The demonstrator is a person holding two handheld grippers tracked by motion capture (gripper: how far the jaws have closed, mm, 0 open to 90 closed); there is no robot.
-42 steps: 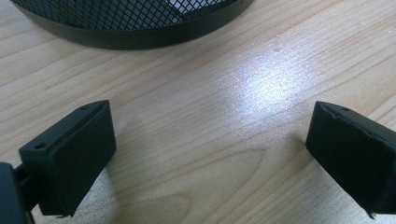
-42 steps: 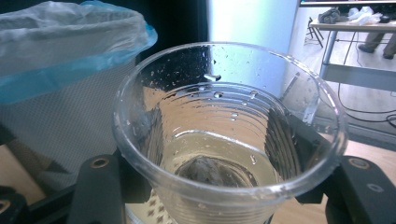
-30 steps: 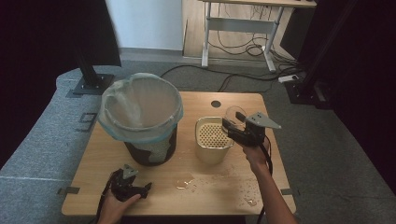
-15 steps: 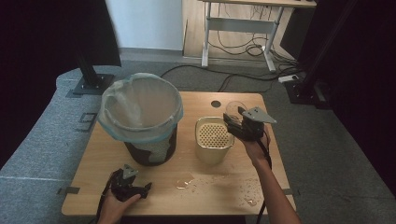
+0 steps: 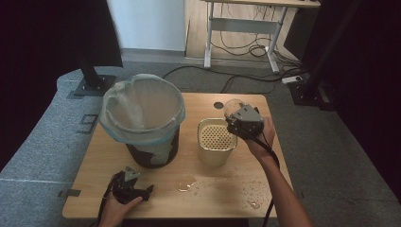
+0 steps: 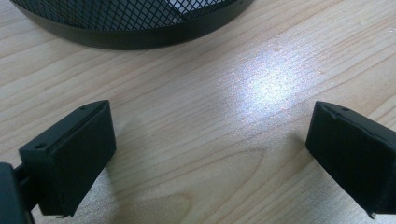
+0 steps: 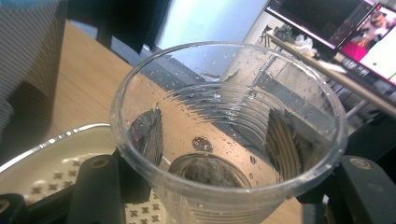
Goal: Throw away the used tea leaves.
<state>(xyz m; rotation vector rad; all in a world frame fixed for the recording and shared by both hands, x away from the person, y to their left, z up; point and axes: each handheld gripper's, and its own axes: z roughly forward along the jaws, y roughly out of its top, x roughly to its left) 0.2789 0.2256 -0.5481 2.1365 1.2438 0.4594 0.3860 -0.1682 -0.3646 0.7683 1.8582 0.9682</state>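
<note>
The wooden table [image 5: 156, 189] fills the middle of the high view, and the biggest thing on it is the mesh bin [image 5: 144, 120] at centre left, lined with a plastic bag that's folded over the rim, presumably so waste can be dropped straight in. Just right of it, at frame centre, a cream container with a perforated strainer top [image 5: 216, 142] is parked, most likely so liquid can be drained through the holes. A few wet patches [image 5: 187, 183] are scattered on the wood below it.

The clear plastic cup [image 7: 229, 135] is gripped by the right gripper [image 5: 242, 120] at centre right of the high view, just above the strainer's right edge. The jaws are clamped against the cup's two sides; they can be seen darkly through the wall in the right gripper view. Its long axis is roughly upright with a slight tilt, mouth pointing up toward the camera. Droplets cling inside, so it's probably been emptied or nearly so.

The left gripper [image 5: 128, 187] is rested at lower left, jaws spread wide with nothing between them, bare wood underneath.
</note>
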